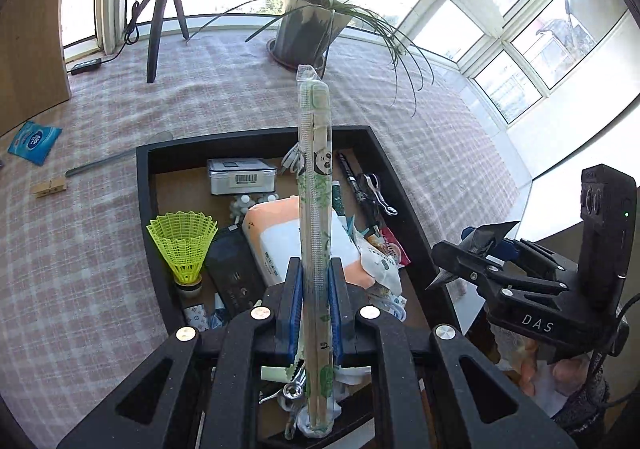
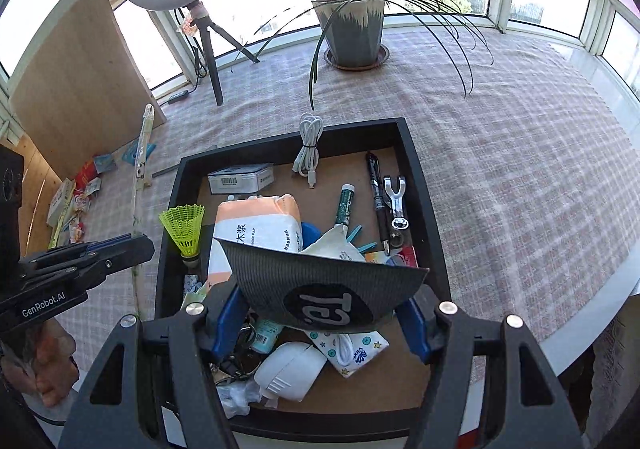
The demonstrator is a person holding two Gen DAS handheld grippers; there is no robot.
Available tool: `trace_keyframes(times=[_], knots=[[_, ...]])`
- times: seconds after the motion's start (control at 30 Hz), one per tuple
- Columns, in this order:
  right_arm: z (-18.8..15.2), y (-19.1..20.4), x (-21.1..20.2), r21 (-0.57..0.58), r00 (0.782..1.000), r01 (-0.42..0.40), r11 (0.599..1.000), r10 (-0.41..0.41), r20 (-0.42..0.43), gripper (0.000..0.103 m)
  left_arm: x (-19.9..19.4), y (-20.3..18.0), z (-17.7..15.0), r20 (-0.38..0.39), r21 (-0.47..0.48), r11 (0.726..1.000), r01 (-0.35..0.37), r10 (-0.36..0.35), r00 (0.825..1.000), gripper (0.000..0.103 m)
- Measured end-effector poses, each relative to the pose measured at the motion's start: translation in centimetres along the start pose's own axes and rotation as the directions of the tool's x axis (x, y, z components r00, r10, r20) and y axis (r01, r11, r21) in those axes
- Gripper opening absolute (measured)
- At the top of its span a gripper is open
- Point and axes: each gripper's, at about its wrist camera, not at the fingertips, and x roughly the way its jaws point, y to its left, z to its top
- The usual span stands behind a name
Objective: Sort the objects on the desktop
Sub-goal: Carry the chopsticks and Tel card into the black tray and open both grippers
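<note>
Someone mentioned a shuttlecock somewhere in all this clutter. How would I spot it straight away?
Find the black tray on the checked tablecloth, in front of the potted plant. The shuttlecock stands at the tray's left edge, beside the orange tissue pack. It is the only neon yellow-green thing there, a mesh cone standing on its cork.

left hand-held gripper [image 1: 314, 289] | clamps wrapped chopsticks [image 1: 315, 185] | above tray [image 1: 256, 135]

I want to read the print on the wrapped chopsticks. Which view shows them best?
The left wrist view: the wrapped chopsticks stand centred in the left gripper, panda print facing the camera. The right wrist view shows them only edge-on at far left.
</note>
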Motion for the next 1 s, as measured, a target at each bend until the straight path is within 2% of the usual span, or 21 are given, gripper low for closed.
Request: trace_keyframes(times=[0.2, 0.23, 0.27, 0.33, 0.77, 1.0], knots=[[-0.6, -1.1, -0.2, 0.006, 1.0, -0.023, 1.0, 0.023, -0.02, 0.069, 2.3, -4.3, 1.2, -0.016, 0.054, 0.998, 0.025, -0.024, 1.0, 0.011], [-0.6, -1.1, -0.2, 0.006, 0.999, -0.017, 1.0, 0.017, -0.03, 0.069, 2.6, -4.7, 1.3, -0.032, 0.062, 0.998, 0.025, -0.023, 0.999, 0.016], [-0.6, -1.1, -0.3, 0.005, 0.999, -0.007, 1.0, 0.008, -0.035, 0.069, 2.8, -4.9, 1.4, -0.041, 0.058, 0.998, 0.019, -0.017, 0.999, 0.027], [-0.5, -1.2, -0.4, 0.004, 0.999, -0.003, 1.0, 0.003, -0.032, 0.069, 2.4, -4.7, 1.6, -0.022, 0.046, 0.999, 0.007, -0.006, 1.0, 0.036], [0.1, -0.9, -0.1, 0.031, 0.999, -0.03, 0.999, 0.031, -0.019, 0.071, 0.4, -1.6, 1.2, 0.002, 0.0, 0.999, -0.05, 0.05, 0.999, 0.036], [0.5, 1.8, -0.9, -0.007, 0.996, -0.084, 0.996, 0.084, 0.014, 0.071, -1.9, 1.1, 0.3, 0.028, -0.026, 0.995, -0.092, 0.093, 0.995, 0.036]])
